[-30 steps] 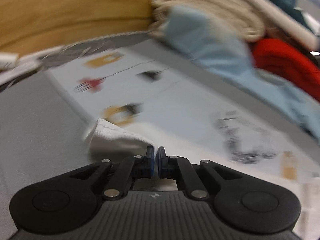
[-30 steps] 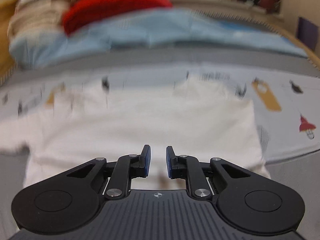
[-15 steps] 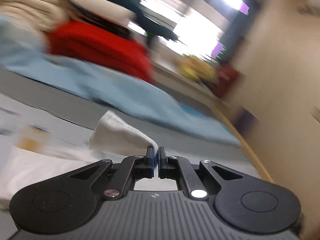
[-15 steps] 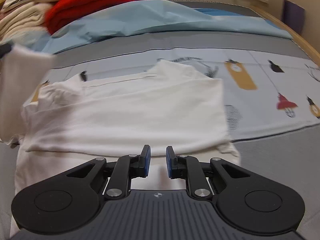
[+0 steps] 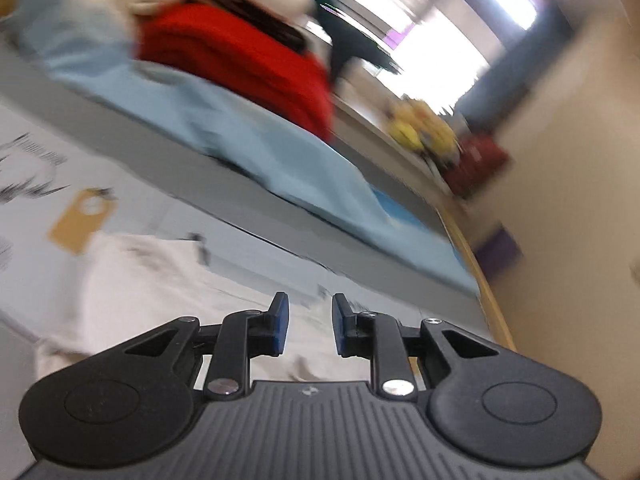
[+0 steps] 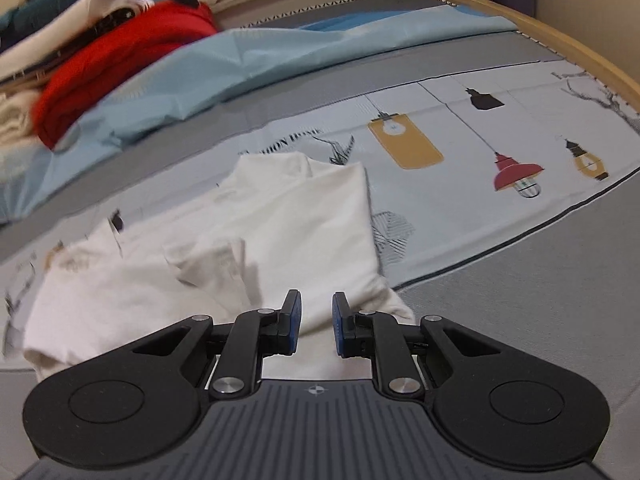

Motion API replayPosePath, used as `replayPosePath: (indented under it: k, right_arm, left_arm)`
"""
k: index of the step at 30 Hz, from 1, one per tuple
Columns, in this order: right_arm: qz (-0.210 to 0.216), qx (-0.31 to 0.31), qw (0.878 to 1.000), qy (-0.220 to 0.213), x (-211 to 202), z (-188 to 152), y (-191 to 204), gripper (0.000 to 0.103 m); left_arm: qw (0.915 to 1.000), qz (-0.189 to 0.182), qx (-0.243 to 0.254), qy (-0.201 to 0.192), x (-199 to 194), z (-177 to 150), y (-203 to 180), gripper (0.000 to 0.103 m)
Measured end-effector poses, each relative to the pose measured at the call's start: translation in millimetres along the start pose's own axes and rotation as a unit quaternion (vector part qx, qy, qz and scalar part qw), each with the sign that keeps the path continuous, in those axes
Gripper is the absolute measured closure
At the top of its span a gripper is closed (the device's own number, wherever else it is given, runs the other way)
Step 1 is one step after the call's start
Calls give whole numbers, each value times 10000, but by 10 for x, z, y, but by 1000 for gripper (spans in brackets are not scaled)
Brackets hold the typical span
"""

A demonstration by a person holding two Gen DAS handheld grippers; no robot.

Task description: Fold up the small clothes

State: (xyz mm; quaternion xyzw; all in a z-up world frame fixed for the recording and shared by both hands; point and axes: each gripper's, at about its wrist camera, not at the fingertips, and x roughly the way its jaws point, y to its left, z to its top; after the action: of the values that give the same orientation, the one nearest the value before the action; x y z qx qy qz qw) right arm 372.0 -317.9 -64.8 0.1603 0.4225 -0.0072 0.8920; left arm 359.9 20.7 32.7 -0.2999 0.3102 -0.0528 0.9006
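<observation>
Released since half a second ago, the white sleeve that the left tongs (image 5: 306, 318) pinched now lies folded across the white shirt (image 6: 256, 236), and those tongs stand parted with nothing between them. Right tongs (image 6: 316, 318) are parted too, holding nothing, poised just above the shirt's near hem. The shirt rests on a bed, on a pale printed sheet (image 6: 480, 128) with lamp drawings. Behind it lie a light blue cloth (image 6: 224, 68) and a red garment (image 6: 120, 68) in a heap of clothes. Left wrist view is blurred: the shirt there (image 5: 140, 300) is a pale smear, partly hidden by the tongs.
</observation>
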Motion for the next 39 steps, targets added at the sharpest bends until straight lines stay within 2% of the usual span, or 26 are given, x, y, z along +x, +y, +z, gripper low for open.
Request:
replayPosePath:
  k: [2, 5, 7, 10, 11, 16, 24, 26, 28, 30, 32, 33, 35, 36, 37, 38, 39]
  right_arm:
    - [136, 77, 9999, -5, 48, 9, 38, 86]
    - [336, 53, 9994, -63, 129, 35, 133, 85]
    - [348, 26, 9994, -60, 198, 35, 203, 82]
    - [377, -50, 9993, -71, 341, 16, 295, 67]
    - [333, -115, 9994, -40, 395, 10, 327, 66]
    - [232, -370, 9990, 136, 616, 20, 475, 65]
    - [189, -941, 9947, 356, 856, -4, 677, 65]
    - [215, -1046, 9935, 388, 879, -19, 704, 68]
    - [249, -1144, 9926, 310, 860, -20, 738, 95]
    - [308, -1169, 9926, 122, 797, 11, 755, 98]
    - [408, -821, 9956, -183, 673, 105, 700, 99]
    - [538, -391, 9965, -505, 549, 179, 618, 99]
    - [663, 331, 9900, -1196, 322, 272, 442, 99]
    - [596, 688, 9841, -1522, 217, 305, 329, 99]
    - [450, 943, 9808, -1646, 177, 317, 241, 99]
    - [280, 1198, 9798, -1577, 192, 319, 146, 99]
    - [124, 1445, 9807, -1308, 266, 313, 41, 99]
  left_arm:
    - [9990, 371, -226, 125, 71, -39, 193, 79]
    - [9955, 892, 64, 313, 243, -21, 247, 79]
    - [9942, 987, 202, 381, 299, 15, 284, 79]
    - [9915, 1171, 269, 501, 345, 79, 403, 79]
    - [9903, 1248, 249, 551, 362, 100, 472, 79]
    - [9838, 1656, 262, 641, 280, 189, 745, 72]
    - [9824, 1774, 0, 587, 203, 381, 922, 72]
    - [9820, 1794, 14, 582, 199, 401, 931, 72]
    - [9816, 1821, 41, 582, 200, 405, 922, 70]
    - [9809, 1855, 33, 589, 215, 409, 934, 69]
    - [9802, 1889, 15, 592, 229, 409, 947, 69]
    - [9800, 1901, 7, 586, 232, 410, 951, 69]
    - [9796, 1920, 5, 588, 241, 408, 960, 69]
    - [9794, 1931, 7, 596, 246, 404, 965, 69]
    - [9791, 1941, 3, 608, 254, 398, 972, 69]
    - [9789, 1946, -8, 621, 263, 392, 974, 69]
    - [9786, 1954, -18, 639, 273, 381, 976, 69]
